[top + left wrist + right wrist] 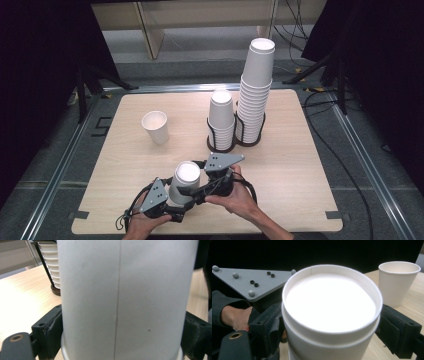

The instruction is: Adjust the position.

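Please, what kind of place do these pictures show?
Probably a lab or test room: a wooden table ringed by black curtains, cables on the floor, and two cup stacks set out for practice.

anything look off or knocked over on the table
Nothing is spilled or tipped. The tall stack leans a little in its holder. One loose cup stands upright, mouth up, while the held cups are upside down between both grippers.

You see matt white paper cups [184,182] with a smooth wall, matt black plastic jaws, and a light wood-grain table [295,165].
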`<state>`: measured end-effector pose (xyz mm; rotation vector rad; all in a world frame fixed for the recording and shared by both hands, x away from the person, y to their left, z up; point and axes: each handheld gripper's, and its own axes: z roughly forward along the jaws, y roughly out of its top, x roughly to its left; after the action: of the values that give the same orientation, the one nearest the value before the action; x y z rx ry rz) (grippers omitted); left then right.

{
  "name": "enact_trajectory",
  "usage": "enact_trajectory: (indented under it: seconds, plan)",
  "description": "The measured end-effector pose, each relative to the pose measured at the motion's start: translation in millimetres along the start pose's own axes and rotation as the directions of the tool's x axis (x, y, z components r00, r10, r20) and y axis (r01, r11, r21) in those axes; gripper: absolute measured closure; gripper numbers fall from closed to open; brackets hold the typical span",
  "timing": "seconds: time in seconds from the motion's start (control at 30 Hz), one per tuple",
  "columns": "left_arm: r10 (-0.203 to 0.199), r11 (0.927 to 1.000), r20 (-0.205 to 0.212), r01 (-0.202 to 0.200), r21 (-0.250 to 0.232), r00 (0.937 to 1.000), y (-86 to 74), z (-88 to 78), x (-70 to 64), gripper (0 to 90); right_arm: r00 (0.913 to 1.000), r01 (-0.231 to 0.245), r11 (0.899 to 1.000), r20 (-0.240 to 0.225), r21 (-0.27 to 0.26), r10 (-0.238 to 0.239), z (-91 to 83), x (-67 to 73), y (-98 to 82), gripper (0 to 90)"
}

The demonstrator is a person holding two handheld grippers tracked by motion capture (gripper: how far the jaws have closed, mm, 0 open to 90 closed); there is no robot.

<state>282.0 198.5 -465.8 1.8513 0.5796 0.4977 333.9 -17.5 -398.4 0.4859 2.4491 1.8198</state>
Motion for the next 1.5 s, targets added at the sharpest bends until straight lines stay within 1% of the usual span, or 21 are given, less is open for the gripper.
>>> enact_trajectory:
  seconds: [0.1,0.13,0.23,0.3,0.4,0.43,0.53,0.73,0.77,0.83,0.87,0.97,1.0,1.07,1.1,1.17,1.2,1.23,1.33,1.43,1.5]
  plan:
    - [0.039,0.9988,-0.001,-0.039,0.029,0.9992,0.6,-1.1,0.3,11.5,0.9999,-0.005,1.000,-0.015,0.024,0.006,-5.4,-2.2,3.1,15.7]
    - [0.043,0.9989,0.005,-0.043,0.020,0.9991,0.1,0.1,0.3,11.7,0.9997,-0.010,0.999,-0.022,0.034,0.011,-6.1,-2.6,3.7,15.7]
    - [0.079,0.9957,0.006,-0.079,0.049,0.9969,0.6,-0.9,0.8,12.2,0.9995,0.009,0.998,-0.031,0.064,-0.007,-8.7,-3.5,5.6,15.8]
    - [0.083,0.9951,0.017,-0.084,0.052,0.9964,1.1,-0.5,0.2,12.4,0.9993,0.011,0.996,-0.037,0.092,-0.007,-9.9,-3.6,6.5,15.8]
    - [0.129,0.9863,0.007,-0.129,0.103,0.9916,2.8,-2.8,-0.6,12.6,0.9988,0.021,0.992,-0.046,0.127,-0.016,-10.5,-3.4,6.9,15.8]
    - [0.131,0.9862,0.013,-0.131,0.101,0.9913,2.6,-1.8,-0.5,12.7,0.9987,0.025,0.990,-0.048,0.137,-0.018,-10.8,-3.2,7.1,15.8]
    - [0.155,0.9772,0.017,-0.156,0.144,0.9878,3.4,-2.8,-0.5,12.9,0.9983,0.030,0.985,-0.055,0.172,-0.021,-11.3,-2.5,7.5,15.8]
    - [0.217,0.9603,0.015,-0.216,0.176,0.9761,3.8,-3.0,0.8,13.2,0.9978,0.044,0.978,-0.059,0.205,-0.032,-12.5,-2.9,8.4,15.8]
    - [0.215,0.9611,0.009,-0.214,0.175,0.9765,3.6,-3.0,-0.4,13.2,0.9977,0.044,0.977,-0.060,0.210,-0.033,-12.7,-3.0,8.5,15.8]
    - [0.239,0.9503,0.016,-0.238,0.201,0.9708,5.0,-4.2,0.3,13.3,0.9978,0.046,0.974,-0.057,0.220,-0.035,-12.2,-2.7,7.9,15.8]
    - [0.238,0.9523,0.016,-0.236,0.193,0.9711,4.3,-3.3,-0.4,13.3,0.9977,0.044,0.973,-0.061,0.227,-0.031,-11.9,-2.4,7.6,15.8]
    - [0.246,0.9471,0.020,-0.245,0.208,0.9691,4.8,-3.9,-1.7,13.4,0.9973,0.049,0.970,-0.065,0.236,-0.035,-10.9,-2.3,7.3,15.9]
    - [0.243,0.9497,0.021,-0.243,0.198,0.9697,4.2,-2.7,-2.0,13.4,0.9973,0.047,0.970,-0.067,0.240,-0.032,-10.2,-1.9,6.8,15.9]
    - [0.262,0.9407,0.030,-0.263,0.215,0.9645,5.2,-3.6,-2.5,13.4,0.9971,0.052,0.967,-0.066,0.251,-0.037,-9.4,-1.7,6.3,16.0]
    - [0.257,0.9456,0.028,-0.257,0.200,0.9661,4.3,-2.2,-3.5,13.4,0.9969,0.055,0.966,-0.069,0.253,-0.038,-8.4,-1.4,5.8,16.2]
    - [0.275,0.9384,0.032,-0.275,0.209,0.9610,4.8,-2.4,-3.8,13.4,0.9968,0.055,0.965,-0.070,0.258,-0.038,-7.1,-0.6,4.8,16.3]
    - [0.267,0.9420,0.034,-0.268,0.202,0.9632,4.3,-1.7,-4.8,13.4,0.9965,0.054,0.963,-0.076,0.263,-0.035,-6.8,-0.3,4.6,16.7]
    - [0.290,0.9320,0.034,-0.291,0.216,0.9563,4.9,-2.0,-3.6,13.4,0.9961,0.057,0.962,-0.080,0.268,-0.037,-6.1,-0.4,4.0,16.7]
    - [0.282,0.9351,0.039,-0.284,0.212,0.9585,4.2,-1.7,-5.1,13.4,0.9959,0.056,0.959,-0.083,0.279,-0.034,-4.8,-0.1,3.0,17.2]
    - [0.289,0.9315,0.046,-0.292,0.217,0.9563,4.5,-1.8,-4.9,13.4,0.9954,0.059,0.957,-0.089,0.284,-0.035,-4.5,-0.3,2.5,18.6]
    - [0.283,0.9333,0.052,-0.287,0.216,0.9579,4.1,-1.5,-5.4,13.4,0.9952,0.061,0.955,-0.091,0.290,-0.036,-4.7,-0.5,2.3,20.3]
